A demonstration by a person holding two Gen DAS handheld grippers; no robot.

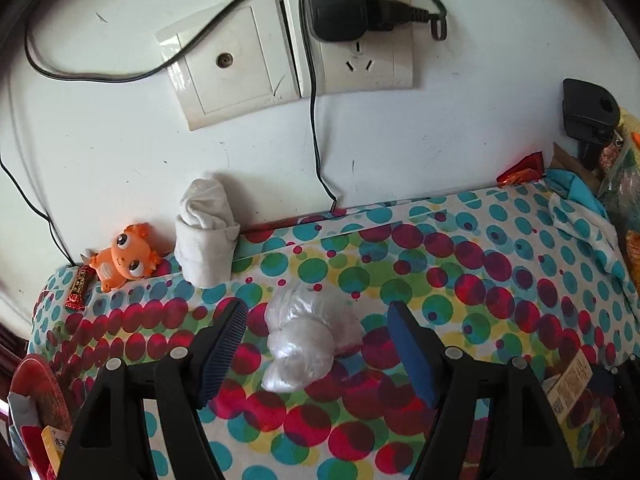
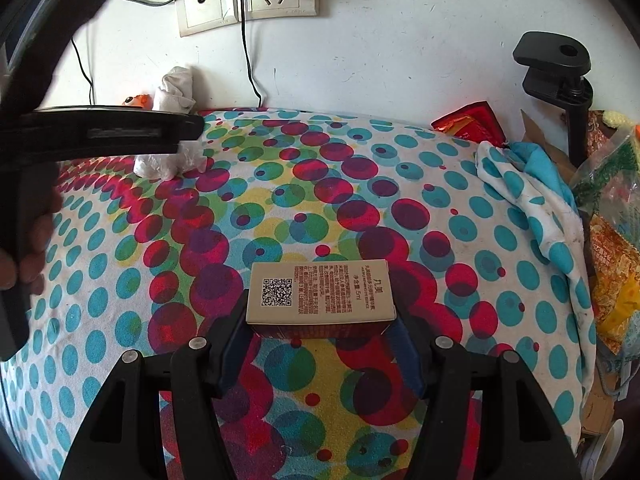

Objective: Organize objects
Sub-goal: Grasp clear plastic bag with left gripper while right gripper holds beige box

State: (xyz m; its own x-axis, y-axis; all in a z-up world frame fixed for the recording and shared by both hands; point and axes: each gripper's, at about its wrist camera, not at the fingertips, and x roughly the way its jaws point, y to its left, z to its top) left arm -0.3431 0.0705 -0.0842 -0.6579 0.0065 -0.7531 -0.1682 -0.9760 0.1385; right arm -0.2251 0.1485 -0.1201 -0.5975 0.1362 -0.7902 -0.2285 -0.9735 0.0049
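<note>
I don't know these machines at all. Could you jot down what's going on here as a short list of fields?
Surface: table under a spotted cloth
Left gripper: fingers open around a crumpled clear plastic bag, not pressing it
Right gripper: fingers closed on a small box with a QR code
By the wall: rolled white sock, orange toy
On the wall: sockets with a black charger

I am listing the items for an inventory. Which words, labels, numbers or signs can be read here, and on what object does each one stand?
"九美": heading on the small box between the right gripper's jaws.
"5ml": seems to end the next column on that box; uncertain.
QR code: on the same face; its remaining columns are too small to read.
Small red wrapper by the orange toy: print blurred.
Yellow card at the left wrist view's lower left: characters cut off, unreadable.
</note>
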